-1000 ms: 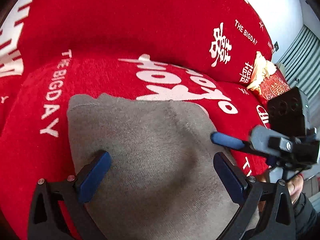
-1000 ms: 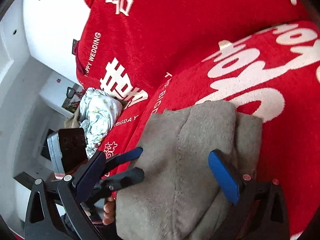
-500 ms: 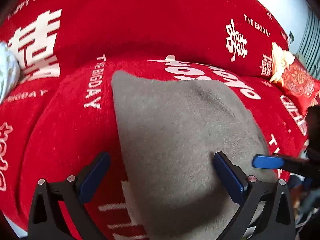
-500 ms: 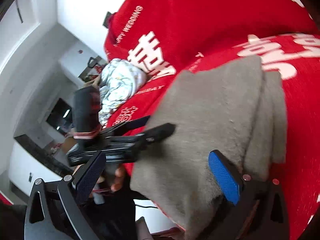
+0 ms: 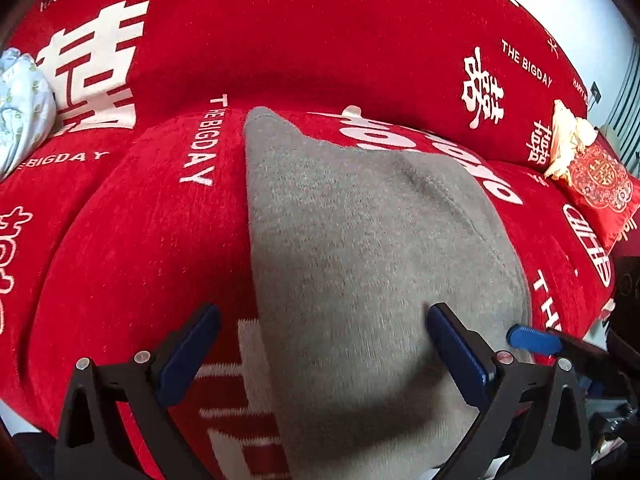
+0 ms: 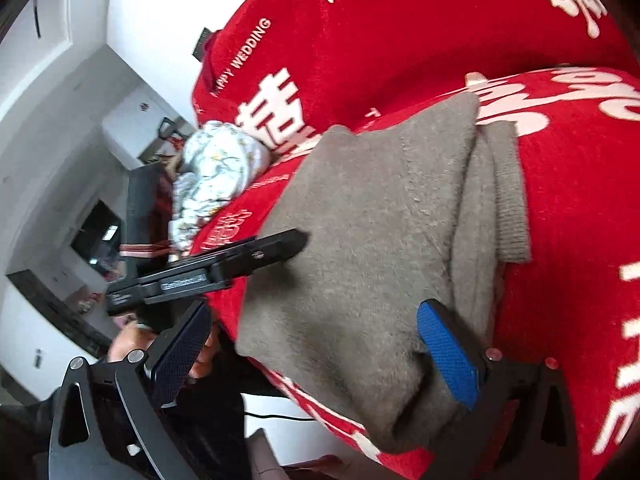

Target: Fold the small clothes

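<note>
Grey knit garment (image 5: 360,264) lies on the seat cushion of a red sofa cover (image 5: 132,248) printed with white lettering, its near end draped over the front edge. Far left, against the backrest: a crumpled floral cloth (image 5: 20,108), apparently unfolded. Left gripper (image 5: 320,352): jaws wide, nothing held; left finger over bare red cover, right finger resting on or just above the grey fabric, contact not certain. Garment shows a straight left edge and a seam ridge toward the right. Right wrist view: at least two stacked layers, ribbed hem (image 6: 508,200) peeking out along the right side, so judged already folded over at least once. Right gripper (image 6: 316,356): jaws wide, empty; its blue finger pressed into the fabric at the near edge. Far right: embroidered red cushion (image 5: 600,184). Judged partway: remaining are a further fold or final squaring of this piece, then the floral cloth.
</note>
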### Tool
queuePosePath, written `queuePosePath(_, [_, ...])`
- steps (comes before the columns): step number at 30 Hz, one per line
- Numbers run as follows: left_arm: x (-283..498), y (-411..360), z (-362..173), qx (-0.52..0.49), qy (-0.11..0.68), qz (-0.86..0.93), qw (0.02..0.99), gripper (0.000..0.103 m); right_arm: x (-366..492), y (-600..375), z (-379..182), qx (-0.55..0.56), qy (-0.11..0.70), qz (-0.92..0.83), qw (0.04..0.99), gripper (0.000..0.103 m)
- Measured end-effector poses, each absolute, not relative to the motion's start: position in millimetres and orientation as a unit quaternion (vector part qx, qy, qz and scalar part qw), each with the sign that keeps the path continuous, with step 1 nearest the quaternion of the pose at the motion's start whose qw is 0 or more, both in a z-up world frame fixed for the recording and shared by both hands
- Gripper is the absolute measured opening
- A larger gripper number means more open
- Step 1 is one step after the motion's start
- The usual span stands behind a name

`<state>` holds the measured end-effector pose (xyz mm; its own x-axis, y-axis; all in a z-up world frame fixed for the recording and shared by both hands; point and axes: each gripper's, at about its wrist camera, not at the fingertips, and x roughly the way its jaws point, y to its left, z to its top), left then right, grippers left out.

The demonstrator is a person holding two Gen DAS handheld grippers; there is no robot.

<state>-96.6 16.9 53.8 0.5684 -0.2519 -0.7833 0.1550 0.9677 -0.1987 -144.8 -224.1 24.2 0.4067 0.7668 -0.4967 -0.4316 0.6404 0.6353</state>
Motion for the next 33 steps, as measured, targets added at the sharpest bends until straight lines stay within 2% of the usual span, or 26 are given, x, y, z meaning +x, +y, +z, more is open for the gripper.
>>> queuePosePath(3, [-106.3, 16.6, 58.8, -0.034, 0.460, -0.102, 0.882, 0.103, -152.5, -215.3, 31.8, 0.125, 0.425, 0.278, 0.852, 0.102])
queuePosePath(6, [-121.1, 12.3, 68.3, 0.001, 0.444, -0.070, 0.894, 0.103, -167.8, -200.6, 47.2, 0.027, 0.406, 0.192, 0.893, 0.102])
queuePosePath(12, [-148.4, 2.4, 86.9, 0.007, 0.421, -0.070, 0.904, 0.103, -171.1, -182.4, 70.3, -0.049, 0.394, 0.105, 0.912, 0.102])
queuePosePath(21, [-168.6, 13.0, 112.0, -0.039, 0.399, -0.035, 0.915, 0.103, -180.0, -170.4, 88.9, -0.080, 0.393, 0.090, 0.912, 0.102])
queuePosePath(33, [-189.7, 5.0, 128.4, 0.005, 0.367, 0.015, 0.930, 0.103, -190.6, -164.7, 95.0, -0.079, 0.385, 0.100, 0.914, 0.102])
